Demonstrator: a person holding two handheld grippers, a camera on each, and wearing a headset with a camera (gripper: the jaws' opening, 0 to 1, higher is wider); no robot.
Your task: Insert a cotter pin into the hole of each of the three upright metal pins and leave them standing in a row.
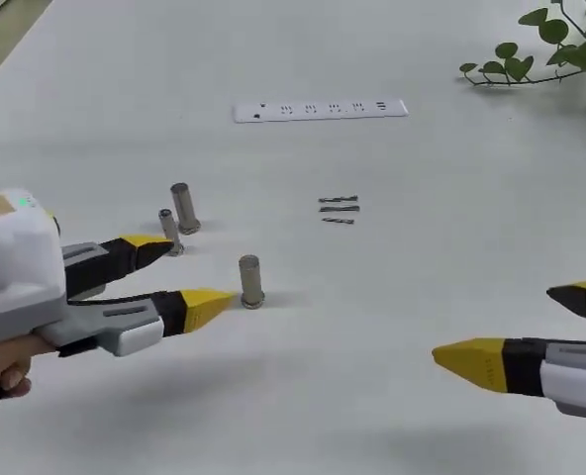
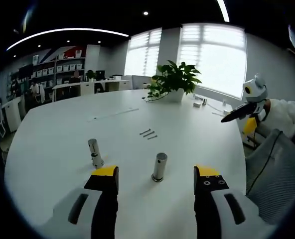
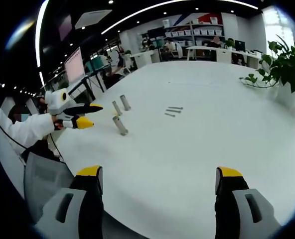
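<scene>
Holding your left gripper [image 1: 199,269] spread, you have one jaw tip just beside the nearest metal pin [image 1: 250,280] (upright, like the two farther pins [image 1: 182,208]). Your right gripper [image 1: 493,323] hovers spread and empty; three cotter pins [image 1: 339,209] lie together on the table [image 1: 372,416].

1. A white table [image 1: 372,376] runs wide across the head view.
2. Left gripper view: bright blinded windows [image 2: 215,57] at 1 o'clock.
3. Shelves [image 2: 63,67] at 10 o'clock, under a curved ceiling light strip [image 2: 68,31].
4. A potted plant [image 2: 172,79] at 12 o'clock.
</scene>
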